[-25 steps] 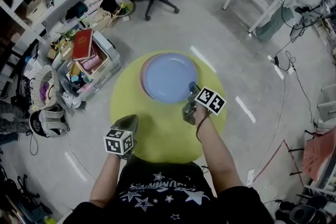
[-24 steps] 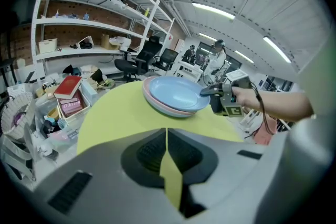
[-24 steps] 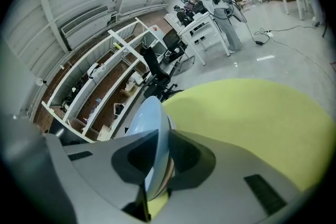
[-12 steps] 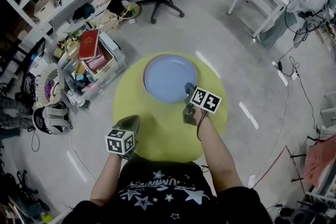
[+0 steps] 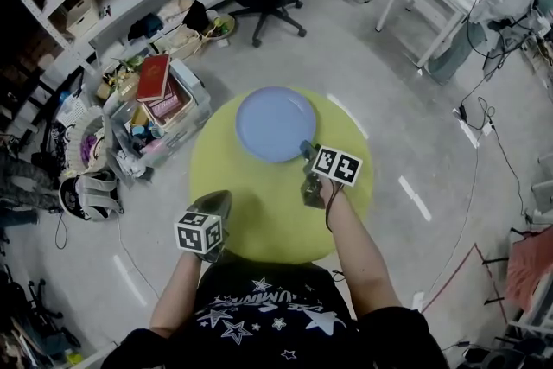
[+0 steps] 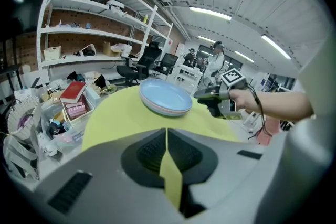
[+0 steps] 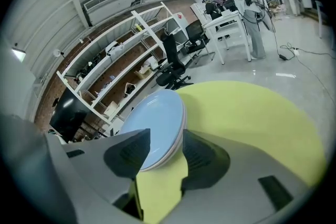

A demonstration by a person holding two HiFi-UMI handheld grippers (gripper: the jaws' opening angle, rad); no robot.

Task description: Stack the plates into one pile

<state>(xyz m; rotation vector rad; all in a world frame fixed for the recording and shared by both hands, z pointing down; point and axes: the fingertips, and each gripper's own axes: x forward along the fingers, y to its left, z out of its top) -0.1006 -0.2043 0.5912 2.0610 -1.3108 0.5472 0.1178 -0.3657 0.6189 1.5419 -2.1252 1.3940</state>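
Now your right gripper (image 5: 307, 151) stands with its jaws spread, having just been opening. The near rim of the plates (image 5: 275, 124) shows between them, but the pads press on nothing, so you seem to have let the pile go. The plates sit as one stack, blue on top with a pink edge beneath, on the far part of the round yellow table (image 5: 259, 220). Your left gripper (image 5: 218, 200) hangs near you, well apart from the stack. Its jaws are together and empty, probably because this step needs no second grip.
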